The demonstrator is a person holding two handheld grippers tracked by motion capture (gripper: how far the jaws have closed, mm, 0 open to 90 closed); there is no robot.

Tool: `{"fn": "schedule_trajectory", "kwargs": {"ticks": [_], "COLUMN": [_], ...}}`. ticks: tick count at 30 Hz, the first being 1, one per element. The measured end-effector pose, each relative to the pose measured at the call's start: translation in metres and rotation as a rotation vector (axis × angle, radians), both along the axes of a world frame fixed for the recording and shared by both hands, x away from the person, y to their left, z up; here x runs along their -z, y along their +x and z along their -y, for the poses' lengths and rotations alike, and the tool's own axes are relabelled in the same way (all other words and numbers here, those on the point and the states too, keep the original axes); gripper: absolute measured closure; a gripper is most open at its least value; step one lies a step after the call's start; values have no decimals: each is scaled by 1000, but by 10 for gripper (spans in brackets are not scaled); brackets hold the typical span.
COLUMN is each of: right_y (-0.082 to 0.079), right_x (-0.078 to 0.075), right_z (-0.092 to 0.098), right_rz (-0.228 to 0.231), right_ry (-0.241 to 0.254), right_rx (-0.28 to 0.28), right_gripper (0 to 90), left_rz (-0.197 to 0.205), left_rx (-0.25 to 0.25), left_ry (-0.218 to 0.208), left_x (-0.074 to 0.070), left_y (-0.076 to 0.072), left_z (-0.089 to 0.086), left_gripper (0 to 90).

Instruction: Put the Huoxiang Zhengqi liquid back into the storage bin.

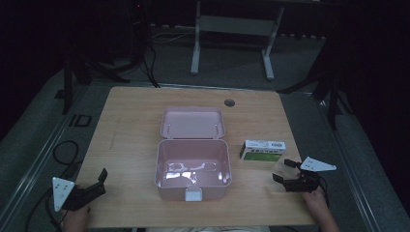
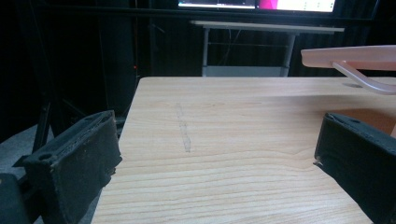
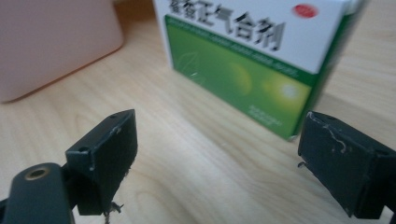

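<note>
Dim floor and dark stands ring the wooden table (image 1: 130, 125) in the high view. At its middle sits an open pink case (image 1: 193, 166), lid laid back, tub bare inside. Just beside the case, toward the person's right hand, lies a green-and-white carton (image 1: 263, 150), its long axis running across the table, parallel to the case's front wall. The right gripper (image 1: 286, 170) rests near the carton on its near side, jaws apart and aimed at it; the left gripper (image 1: 99, 180) sits well apart on the far side of the case, so the right is clearly the nearer.

Left gripper view: jaws spread wide over bare wood, with the case's lid edge (image 2: 355, 58) overhanging at upper right.

Right gripper view: jaws stand apart, empty, the carton's (image 3: 243, 70) green face ahead between them, the case's wall (image 3: 56, 42) off to its left. A short advance would likely bracket the carton.
</note>
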State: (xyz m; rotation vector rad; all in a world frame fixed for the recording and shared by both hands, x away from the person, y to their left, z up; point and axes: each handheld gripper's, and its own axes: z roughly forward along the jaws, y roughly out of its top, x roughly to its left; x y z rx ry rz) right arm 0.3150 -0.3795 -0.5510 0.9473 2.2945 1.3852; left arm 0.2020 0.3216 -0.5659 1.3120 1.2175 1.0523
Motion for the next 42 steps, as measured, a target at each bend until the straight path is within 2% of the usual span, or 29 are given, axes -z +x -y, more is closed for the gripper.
{"fn": "schedule_trajectory", "kwargs": {"ticks": [6,12,18,22,29,40,42], "right_y": [2,4,5,7,12,18,18], "right_x": [-1,-3,-4,-6,-13,-26,-27], "right_z": [-4,-2,-7,-12,-19,-44,-46], "right_rz": [-27,-43,-79,-103,-147,-244,-246], "right_ry": [-55,-37,-94,-166,-248,-436,-450], "right_rx": [-72,-96,-156,-196,-251,-377,-386], "right_gripper": [117,127,128,129,130,133,133], "left_rz": [1,-1,0,0,0,1,1], "left_rx": [0,0,-1,0,1,2,2], "left_ry": [0,1,1,0,-1,0,0], "left_x": [0,0,0,0,0,0,0], "left_y": [0,0,0,0,0,0,0], "left_z": [0,0,0,0,0,0,0], "left_gripper": [2,2,2,2,2,2,2]}}
